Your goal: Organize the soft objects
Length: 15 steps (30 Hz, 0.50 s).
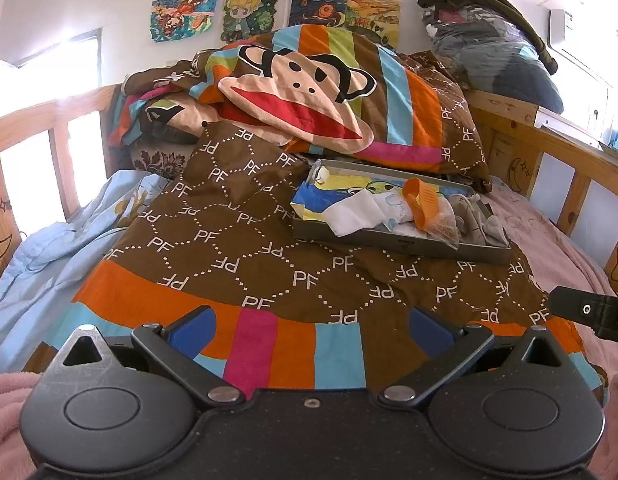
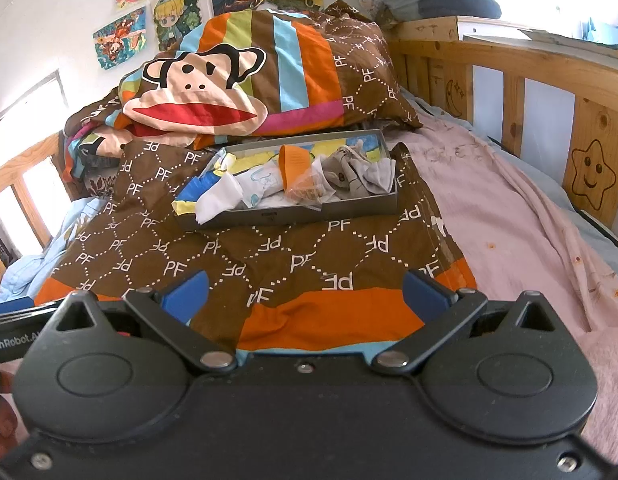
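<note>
Bed [image 1: 557, 236] with a wooden rail on each side; the right wrist view alone shows the smiling star [image 2: 592, 174] burned into the rail on the right, whole, and the pink sheet [image 2: 509, 216] running far down that side, while the left wrist view alone shows the light blue blanket [image 1: 57, 224] spread broadly on the left and the bundle of dark clothing [image 1: 489, 36] stacked on the headboard at upper right. One brown "PF" duvet [image 1: 269, 248] with orange, pink and blue stripes covers the middle of the bed; at its far end lies one pillow [image 1: 309, 96] printed with a monkey face, on a heap of matching bedding. One shallow grey box [image 1: 401, 240] rests on the duvet just before the pillow, slightly tilted. It holds the soft objects: white cloth pieces [image 1: 355, 210] at its left end, grey cloth pieces [image 2: 369, 174] at its right end, their exact number uncertain, together with one orange scoop [image 1: 421, 202] and one small clear bag [image 2: 307, 190] of brownish bits in the middle. At least five coloured drawings [image 1: 249, 14] hang on the wall behind. Left gripper [image 1: 311, 330]: jaws spread wide, holding nothing, poised above the near striped edge of the duvet. Right gripper [image 2: 305, 288]: likewise spread wide and empty, well short of the box; its side tip shows at the right edge of the left view.
</note>
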Motion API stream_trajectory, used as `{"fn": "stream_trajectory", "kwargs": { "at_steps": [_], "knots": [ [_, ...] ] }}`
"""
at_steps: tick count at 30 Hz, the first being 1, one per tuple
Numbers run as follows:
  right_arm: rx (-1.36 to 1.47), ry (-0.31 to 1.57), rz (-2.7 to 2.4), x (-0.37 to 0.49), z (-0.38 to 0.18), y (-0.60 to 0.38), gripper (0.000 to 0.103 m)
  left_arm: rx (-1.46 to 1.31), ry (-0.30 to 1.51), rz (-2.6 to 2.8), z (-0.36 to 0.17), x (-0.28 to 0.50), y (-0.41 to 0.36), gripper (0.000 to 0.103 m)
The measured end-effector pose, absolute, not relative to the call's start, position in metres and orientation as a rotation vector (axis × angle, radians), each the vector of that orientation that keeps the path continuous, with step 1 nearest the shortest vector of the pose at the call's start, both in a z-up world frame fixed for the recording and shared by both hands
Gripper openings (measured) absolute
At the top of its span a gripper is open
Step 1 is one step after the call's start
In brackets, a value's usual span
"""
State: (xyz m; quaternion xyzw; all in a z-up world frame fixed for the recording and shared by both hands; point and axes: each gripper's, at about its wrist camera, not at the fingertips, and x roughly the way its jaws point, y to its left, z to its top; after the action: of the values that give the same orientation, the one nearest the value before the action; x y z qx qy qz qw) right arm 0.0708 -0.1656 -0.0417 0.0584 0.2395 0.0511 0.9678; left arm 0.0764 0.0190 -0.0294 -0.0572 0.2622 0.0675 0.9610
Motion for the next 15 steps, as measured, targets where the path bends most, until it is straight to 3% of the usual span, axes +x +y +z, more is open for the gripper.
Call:
{"fn": "stream_trajectory", "kwargs": {
  "at_steps": [15],
  "knots": [
    [0.119, 0.485, 0.103, 0.0707, -0.0414, -0.1653, 0.103, -0.107, 0.529, 0.133, -0.0289, 0.0762, 0.0181, 0.102]
  ]
}}
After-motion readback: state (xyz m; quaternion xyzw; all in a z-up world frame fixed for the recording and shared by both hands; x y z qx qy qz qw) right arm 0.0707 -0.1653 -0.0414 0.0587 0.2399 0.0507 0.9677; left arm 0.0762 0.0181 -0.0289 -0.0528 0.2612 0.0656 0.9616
